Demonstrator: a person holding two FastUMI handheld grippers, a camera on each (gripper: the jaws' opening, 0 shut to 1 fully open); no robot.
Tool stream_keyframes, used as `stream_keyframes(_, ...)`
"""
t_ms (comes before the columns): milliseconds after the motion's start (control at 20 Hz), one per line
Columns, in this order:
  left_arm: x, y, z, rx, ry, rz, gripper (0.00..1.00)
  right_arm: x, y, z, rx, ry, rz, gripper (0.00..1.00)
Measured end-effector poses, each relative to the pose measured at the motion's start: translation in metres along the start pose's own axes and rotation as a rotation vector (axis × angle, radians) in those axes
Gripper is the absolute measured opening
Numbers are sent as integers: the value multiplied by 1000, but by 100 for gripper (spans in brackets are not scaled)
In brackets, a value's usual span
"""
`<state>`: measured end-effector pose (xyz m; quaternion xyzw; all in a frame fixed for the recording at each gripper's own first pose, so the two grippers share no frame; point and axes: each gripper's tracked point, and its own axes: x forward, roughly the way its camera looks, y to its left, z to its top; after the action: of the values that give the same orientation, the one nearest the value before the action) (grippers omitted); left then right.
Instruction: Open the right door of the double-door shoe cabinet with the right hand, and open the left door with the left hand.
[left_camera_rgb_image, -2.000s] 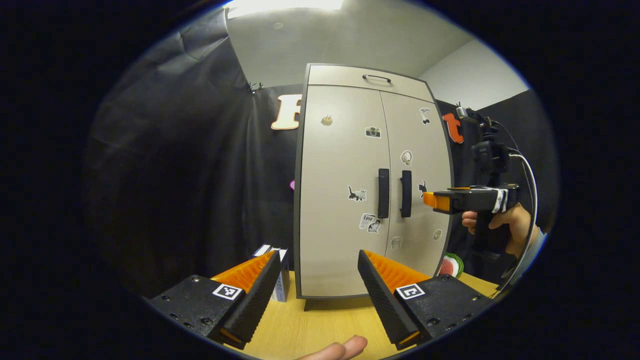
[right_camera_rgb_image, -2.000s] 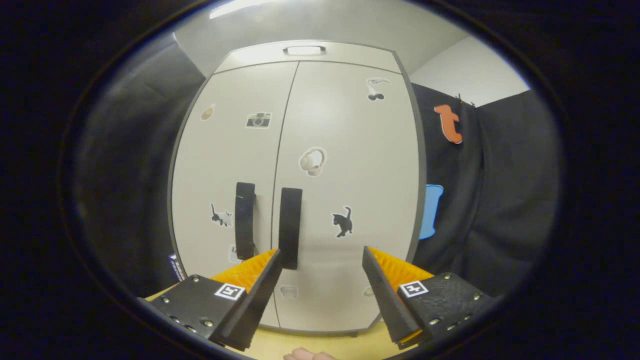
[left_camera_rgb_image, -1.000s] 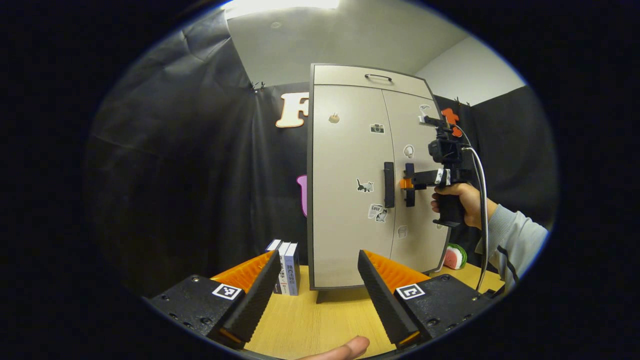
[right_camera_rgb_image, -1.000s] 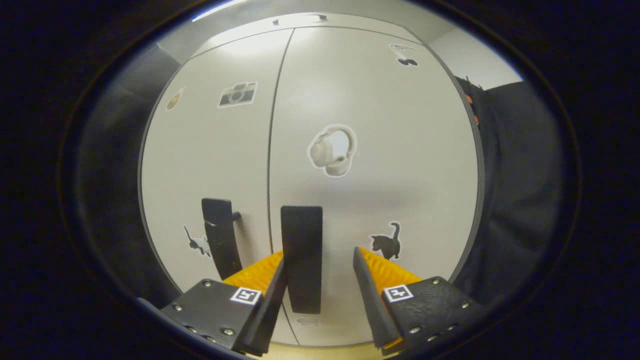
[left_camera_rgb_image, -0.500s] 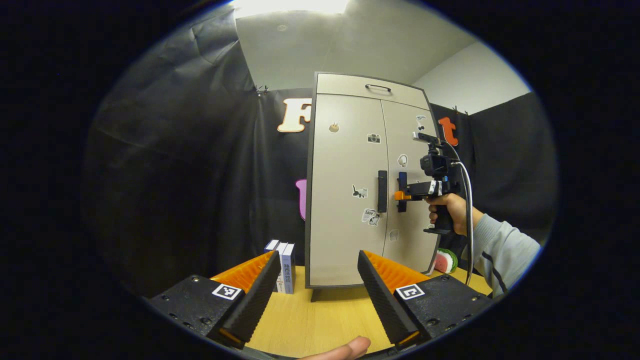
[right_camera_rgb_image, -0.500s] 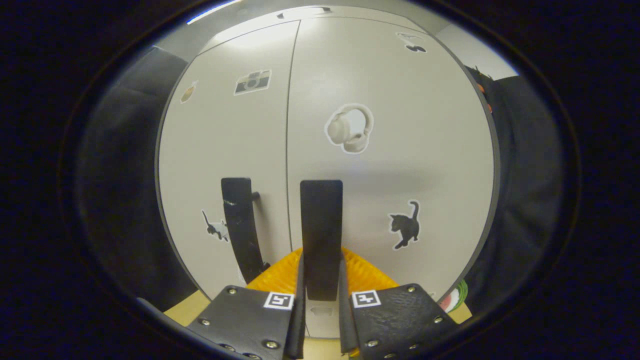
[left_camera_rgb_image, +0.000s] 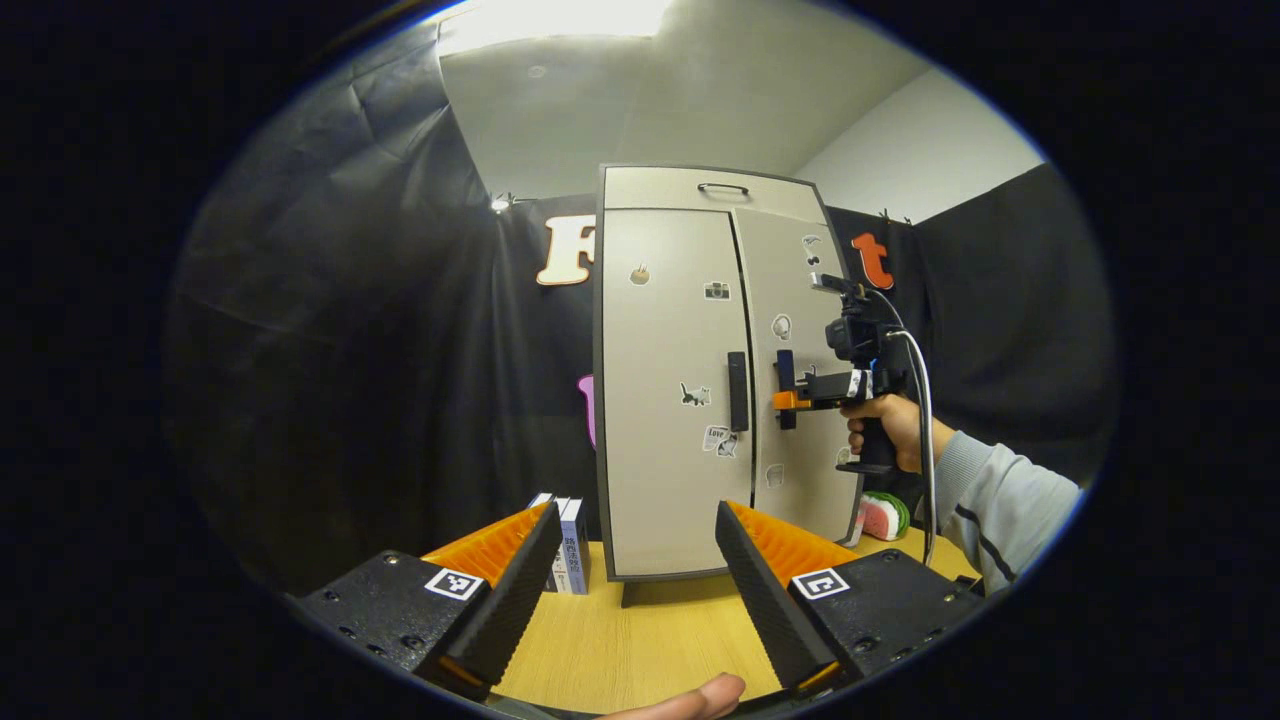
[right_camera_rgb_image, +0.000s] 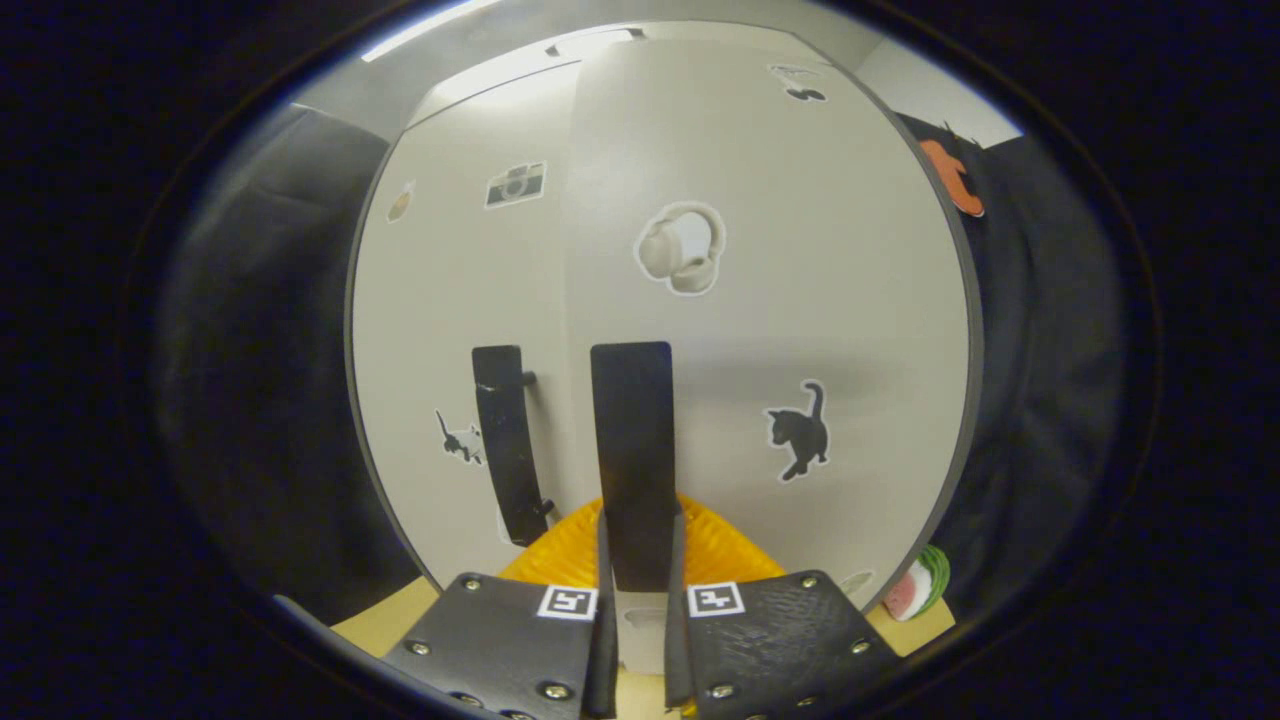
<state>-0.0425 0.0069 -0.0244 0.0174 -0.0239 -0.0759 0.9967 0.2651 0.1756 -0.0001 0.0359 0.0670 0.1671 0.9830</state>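
My left hand-held gripper (left_camera_rgb_image: 630, 590) hangs spread apart over the bench (left_camera_rgb_image: 640, 640). My right hand-held gripper (right_camera_rgb_image: 635, 560) is clamped on the right door's handle (right_camera_rgb_image: 632, 460). The shoe cabinet (left_camera_rgb_image: 680, 400) stands beyond; its doors look light and stiff, best pulled by the rigid handles.

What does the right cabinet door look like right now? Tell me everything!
The right door is tall, smooth and beige with a dark edge. It has headphone and black cat stickers and a black upright handle. The right gripper is clamped on that handle, and the door has swung slightly open from the left door.
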Motion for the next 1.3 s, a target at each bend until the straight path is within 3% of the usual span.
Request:
stream_keyframes(150,-2,-3,2,0,2,4,96,-16,-4,-1,9,13,31,19)
stream_keyframes(1300,-11,-22,1,-29,17,3,94,-121,-55,-3,37,25,19,18)
